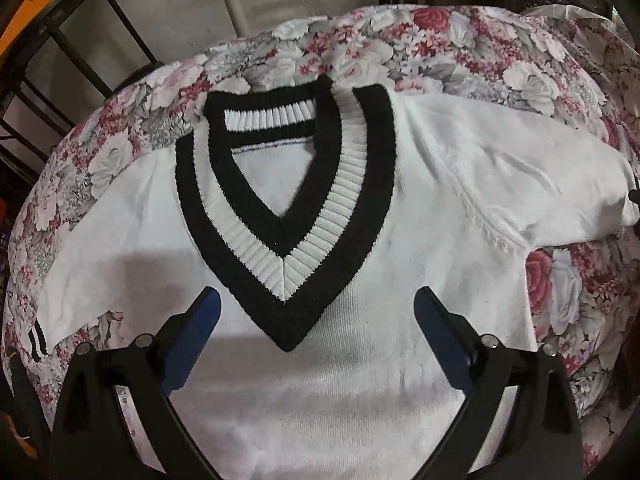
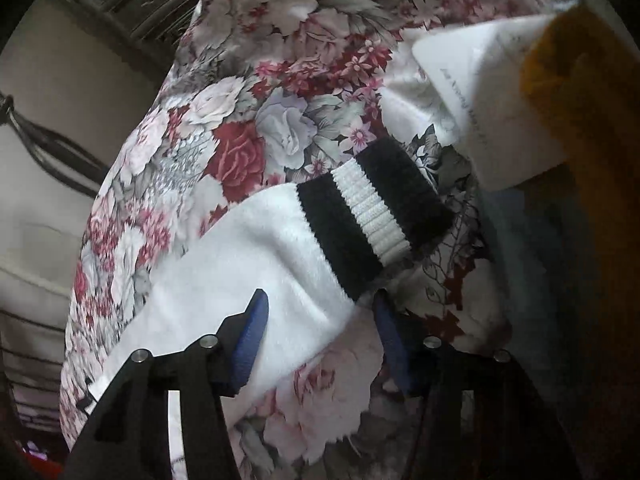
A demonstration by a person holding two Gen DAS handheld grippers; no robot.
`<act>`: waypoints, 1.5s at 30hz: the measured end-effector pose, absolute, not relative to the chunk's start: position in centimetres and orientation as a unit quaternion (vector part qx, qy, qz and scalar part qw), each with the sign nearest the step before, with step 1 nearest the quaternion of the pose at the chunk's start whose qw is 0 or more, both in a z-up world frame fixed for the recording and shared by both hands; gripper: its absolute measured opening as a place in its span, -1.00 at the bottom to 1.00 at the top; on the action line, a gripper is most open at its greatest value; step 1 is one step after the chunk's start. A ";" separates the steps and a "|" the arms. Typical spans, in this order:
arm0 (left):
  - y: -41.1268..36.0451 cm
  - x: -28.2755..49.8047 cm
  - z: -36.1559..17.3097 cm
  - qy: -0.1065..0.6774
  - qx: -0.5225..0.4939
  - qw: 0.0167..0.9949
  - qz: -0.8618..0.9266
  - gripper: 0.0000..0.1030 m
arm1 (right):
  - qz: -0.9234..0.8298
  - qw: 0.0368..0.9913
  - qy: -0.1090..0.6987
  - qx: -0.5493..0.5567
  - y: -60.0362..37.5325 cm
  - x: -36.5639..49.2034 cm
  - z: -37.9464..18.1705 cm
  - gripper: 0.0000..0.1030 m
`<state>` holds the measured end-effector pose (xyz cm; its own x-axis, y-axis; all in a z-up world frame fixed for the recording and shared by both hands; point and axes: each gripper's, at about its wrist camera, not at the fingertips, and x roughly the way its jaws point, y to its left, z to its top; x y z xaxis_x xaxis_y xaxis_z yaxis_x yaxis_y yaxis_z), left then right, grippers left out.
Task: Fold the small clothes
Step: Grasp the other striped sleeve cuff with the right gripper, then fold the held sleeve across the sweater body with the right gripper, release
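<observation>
white sweater (image 1: pixel 320 360) lies flat on flowery cloth (image 1: pixel 460 40), right under left tool (image 1: pixel 316 304). left tool wide apart, grabbing nothing; black v collar (image 1: pixel 288 248) between its tips. right tool (image 2: pixel 320 304) half apart around sweater sleeve (image 2: pixel 248 264), not squeezing it. striped cuff (image 2: pixel 372 212) just past its tips.

From my left wrist, the white sweater (image 1: pixel 320 380) runs off the bottom edge, hem unseen. Its sleeve (image 2: pixel 248 264) passes between my right gripper (image 2: pixel 320 340) fingers; whether the pads press it, I cannot tell. Paper tag (image 2: pixel 488 96) print is unreadable.
</observation>
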<state>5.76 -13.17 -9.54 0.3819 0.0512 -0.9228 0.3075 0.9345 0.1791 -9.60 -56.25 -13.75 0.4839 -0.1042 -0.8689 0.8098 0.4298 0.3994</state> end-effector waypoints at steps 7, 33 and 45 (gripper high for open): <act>-13.2 6.3 -9.9 0.556 0.161 0.812 -0.076 0.83 | -0.325 0.748 0.387 0.430 -56.7 -9.3 -14.3 -0.41; -7.6 8.1 -5.1 0.550 0.081 0.830 -0.041 0.84 | -0.193 0.846 0.351 0.352 -46.5 -3.9 -1.8 -0.79; -2.9 8.5 -3.9 0.548 0.049 0.835 -0.017 0.84 | -0.130 0.863 0.363 0.326 -39.3 -1.2 0.9 -0.79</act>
<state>8.54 -2.92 -3.93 0.3983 0.0248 -0.9169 0.0826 0.9946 0.0628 -1.19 -39.30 0.93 0.7023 0.0121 -0.7118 0.4613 0.7538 0.4679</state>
